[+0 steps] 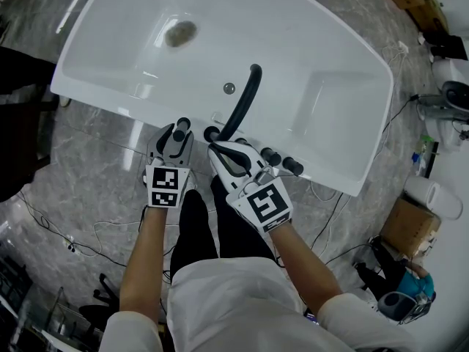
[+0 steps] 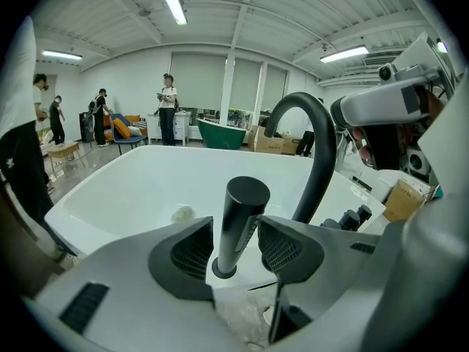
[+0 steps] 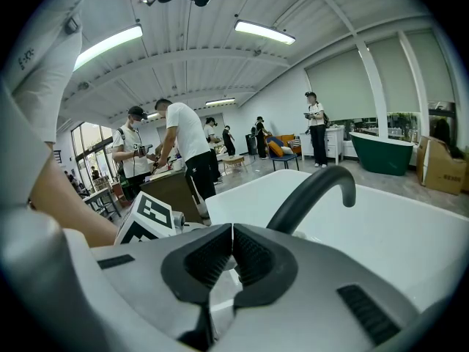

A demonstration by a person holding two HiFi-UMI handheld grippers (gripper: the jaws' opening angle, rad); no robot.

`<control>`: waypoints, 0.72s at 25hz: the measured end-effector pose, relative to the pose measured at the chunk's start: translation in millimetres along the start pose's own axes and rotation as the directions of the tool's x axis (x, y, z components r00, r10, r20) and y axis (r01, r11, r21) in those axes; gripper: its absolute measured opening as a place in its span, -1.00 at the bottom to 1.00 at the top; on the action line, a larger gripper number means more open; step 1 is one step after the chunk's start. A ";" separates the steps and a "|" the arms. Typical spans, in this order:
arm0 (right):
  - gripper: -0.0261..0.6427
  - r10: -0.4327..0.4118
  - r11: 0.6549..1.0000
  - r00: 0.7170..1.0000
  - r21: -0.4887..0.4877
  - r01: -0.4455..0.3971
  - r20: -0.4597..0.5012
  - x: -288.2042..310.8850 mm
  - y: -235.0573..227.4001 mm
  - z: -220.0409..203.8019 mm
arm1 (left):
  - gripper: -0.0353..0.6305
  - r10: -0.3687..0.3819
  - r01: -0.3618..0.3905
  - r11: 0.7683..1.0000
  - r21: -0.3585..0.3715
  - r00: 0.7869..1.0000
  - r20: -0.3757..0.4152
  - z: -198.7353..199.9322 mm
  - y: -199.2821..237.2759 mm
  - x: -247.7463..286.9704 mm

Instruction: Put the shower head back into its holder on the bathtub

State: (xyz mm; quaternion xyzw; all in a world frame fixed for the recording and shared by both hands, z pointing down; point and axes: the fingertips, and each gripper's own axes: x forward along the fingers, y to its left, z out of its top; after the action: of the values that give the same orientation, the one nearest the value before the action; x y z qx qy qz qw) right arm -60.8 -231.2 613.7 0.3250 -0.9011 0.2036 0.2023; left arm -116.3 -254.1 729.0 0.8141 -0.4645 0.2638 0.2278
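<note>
The black shower head (image 2: 238, 222) stands upright in its holder (image 2: 223, 270) on the rim of the white bathtub (image 1: 110, 100). My left gripper (image 2: 236, 227) straddles it with its jaws apart: a gap shows at the left pad, and the right pad sits close beside the handle. In the head view the left gripper (image 1: 177, 133) is at the tub's near rim with the shower head (image 1: 182, 125) between its tips. Just to the right, my right gripper (image 1: 217, 149) rests beside the base of the black curved spout (image 1: 242, 105). This right gripper (image 3: 231, 233) is shut with nothing in it.
Three black knobs (image 1: 282, 160) line the rim right of the spout (image 2: 319, 152). The tub has a drain (image 1: 181, 33) and an overflow (image 1: 229, 88). Cables, a cardboard box (image 1: 407, 226) and equipment lie on the floor at right. Several people stand far behind the tub.
</note>
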 end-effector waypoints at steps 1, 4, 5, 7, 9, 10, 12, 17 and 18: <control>-0.87 0.000 1.000 1.000 -0.001 0.000 -0.001 -0.5 0.3 0.9 | -0.34 0.001 -0.001 1.000 -0.001 1.000 -0.004 0.1 0.0 -0.5; -0.87 0.002 1.000 1.000 -0.003 -0.002 -0.004 -2.7 2.4 2.1 | -0.24 0.002 -0.002 1.000 -0.004 1.000 -0.007 1.2 -0.2 -4.3; -0.87 0.002 1.000 1.000 -0.004 -0.002 -0.004 -3.5 3.4 2.7 | -0.24 0.003 -0.003 1.000 -0.004 1.000 -0.008 1.8 -0.2 -6.3; -0.87 0.004 1.000 1.000 -0.011 -0.004 -0.001 -5.5 5.3 4.8 | -0.24 0.006 -0.006 1.000 0.001 1.000 -0.006 4.8 -0.2 -11.9; -0.87 0.006 1.000 1.000 -0.014 -0.006 0.004 -7.9 8.9 7.8 | -0.24 0.010 -0.010 1.000 0.002 1.000 -0.001 8.8 -0.3 -20.0; -0.87 0.008 1.000 1.000 -0.014 -0.007 0.007 -9.2 11.1 9.6 | -0.24 0.012 -0.012 1.000 0.001 1.000 0.001 10.6 -0.5 -24.5; -0.87 0.009 1.000 1.000 -0.020 -0.008 0.015 -11.7 15.0 14.9 | -0.24 0.016 -0.016 1.000 0.000 1.000 0.000 14.1 -0.9 -32.8; -0.87 -0.002 0.999 0.999 -0.053 0.003 0.032 -21.4 23.9 31.3 | -0.24 0.025 -0.025 1.000 -0.004 0.999 0.026 32.2 -2.0 -61.7; -0.87 -0.004 0.998 0.999 -0.056 0.007 0.040 -23.9 25.3 35.4 | -0.25 0.021 -0.021 1.000 -0.008 0.999 0.034 37.0 -3.2 -68.6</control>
State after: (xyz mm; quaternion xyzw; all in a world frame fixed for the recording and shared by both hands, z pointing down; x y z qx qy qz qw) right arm -69.0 -219.0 566.2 0.3256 -0.9094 0.1712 0.1940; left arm -134.9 -231.8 656.6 0.8127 -0.4777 0.2505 0.2203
